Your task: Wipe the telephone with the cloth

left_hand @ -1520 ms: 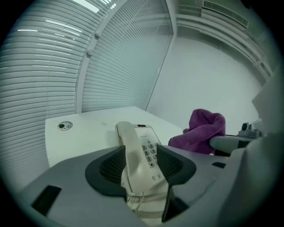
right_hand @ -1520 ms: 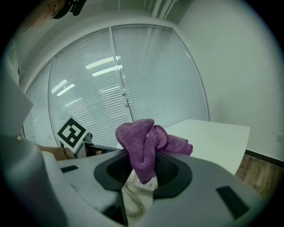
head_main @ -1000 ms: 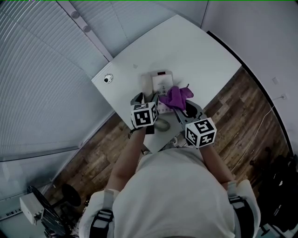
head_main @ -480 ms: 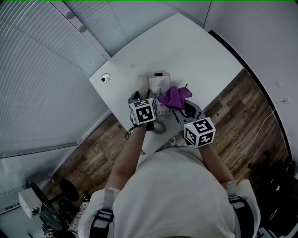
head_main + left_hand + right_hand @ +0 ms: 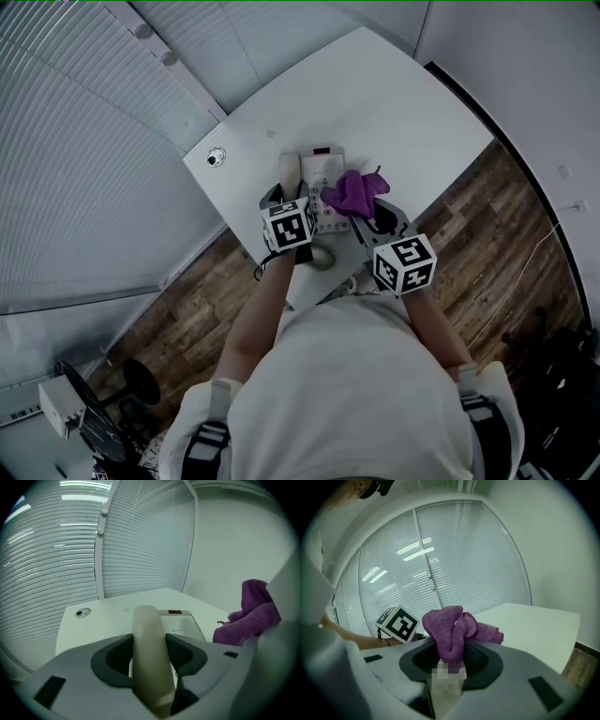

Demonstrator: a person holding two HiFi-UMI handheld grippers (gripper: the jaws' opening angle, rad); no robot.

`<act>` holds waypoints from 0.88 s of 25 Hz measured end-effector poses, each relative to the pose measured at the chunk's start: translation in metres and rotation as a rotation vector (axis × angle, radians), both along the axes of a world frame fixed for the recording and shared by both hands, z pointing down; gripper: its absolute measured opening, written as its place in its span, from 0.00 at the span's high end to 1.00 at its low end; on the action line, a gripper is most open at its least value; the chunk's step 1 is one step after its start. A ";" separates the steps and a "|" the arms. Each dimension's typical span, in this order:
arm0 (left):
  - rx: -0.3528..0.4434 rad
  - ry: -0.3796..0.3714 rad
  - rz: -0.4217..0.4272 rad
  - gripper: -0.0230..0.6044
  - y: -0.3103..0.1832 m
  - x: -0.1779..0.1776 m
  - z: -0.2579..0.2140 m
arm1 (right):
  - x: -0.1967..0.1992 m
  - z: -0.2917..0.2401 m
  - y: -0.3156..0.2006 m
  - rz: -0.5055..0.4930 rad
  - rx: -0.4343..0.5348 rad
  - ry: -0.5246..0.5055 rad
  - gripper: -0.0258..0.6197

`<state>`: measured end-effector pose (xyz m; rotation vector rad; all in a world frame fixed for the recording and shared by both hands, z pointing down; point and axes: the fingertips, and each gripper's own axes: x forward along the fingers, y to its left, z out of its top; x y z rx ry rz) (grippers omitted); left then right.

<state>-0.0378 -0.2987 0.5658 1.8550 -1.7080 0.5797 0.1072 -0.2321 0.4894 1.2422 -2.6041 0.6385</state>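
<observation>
Beige handset lies along the left side of the telephone, which sits by the near edge of the tabletop. Its long axis points toward the far edge. The left gripper, jaws just closing, clamps its sides. The right gripper pinches the purple cloth over the telephone's right half.

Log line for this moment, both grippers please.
left gripper: jaws just been closing, now gripping beige plastic telephone handset | right gripper: shut on purple terry cloth

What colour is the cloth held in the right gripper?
Purple. The cloth shows best in the right gripper view.
</observation>
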 end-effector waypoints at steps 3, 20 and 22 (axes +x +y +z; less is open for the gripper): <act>0.005 0.043 -0.003 0.60 0.000 -0.002 -0.002 | 0.000 -0.002 -0.003 0.005 0.008 0.000 0.75; 0.048 0.510 -0.005 0.60 0.036 0.004 -0.034 | 0.000 -0.017 -0.004 0.016 0.051 -0.006 0.75; 0.054 0.585 -0.002 0.60 0.040 0.005 -0.039 | -0.001 -0.017 -0.004 0.018 0.056 -0.005 0.75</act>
